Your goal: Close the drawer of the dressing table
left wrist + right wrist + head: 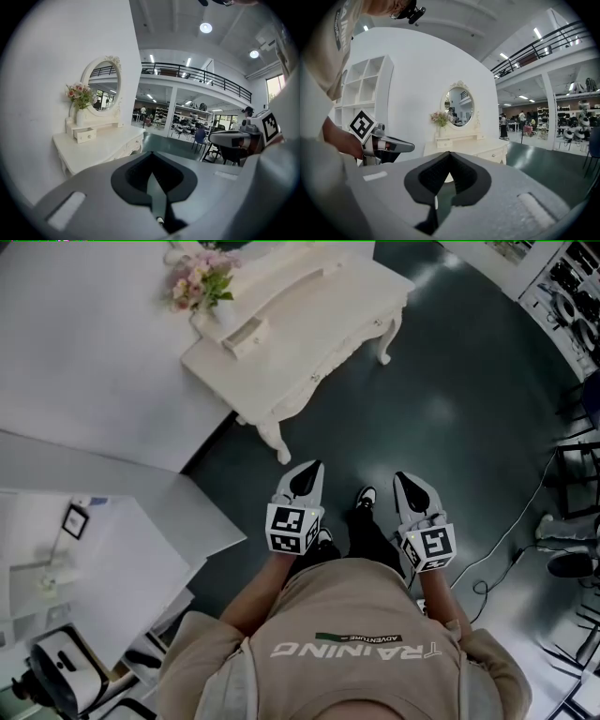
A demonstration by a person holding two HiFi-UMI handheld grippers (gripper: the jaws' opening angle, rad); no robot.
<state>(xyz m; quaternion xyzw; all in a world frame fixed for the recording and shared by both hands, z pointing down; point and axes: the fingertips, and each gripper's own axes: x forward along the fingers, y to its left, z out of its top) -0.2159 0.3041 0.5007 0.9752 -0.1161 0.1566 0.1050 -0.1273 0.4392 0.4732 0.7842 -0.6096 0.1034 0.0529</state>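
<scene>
Hanging closed, left tongs [307, 472], right tongs [406, 481] lie far from drawer [246, 337].

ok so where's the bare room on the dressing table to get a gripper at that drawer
The dressing table top is bare from the pulled-out small drawer to its front edge, and all along the end away from the flowers. It is crowded only at the back: the flowers stand over the drawer, beside the mirror.
</scene>
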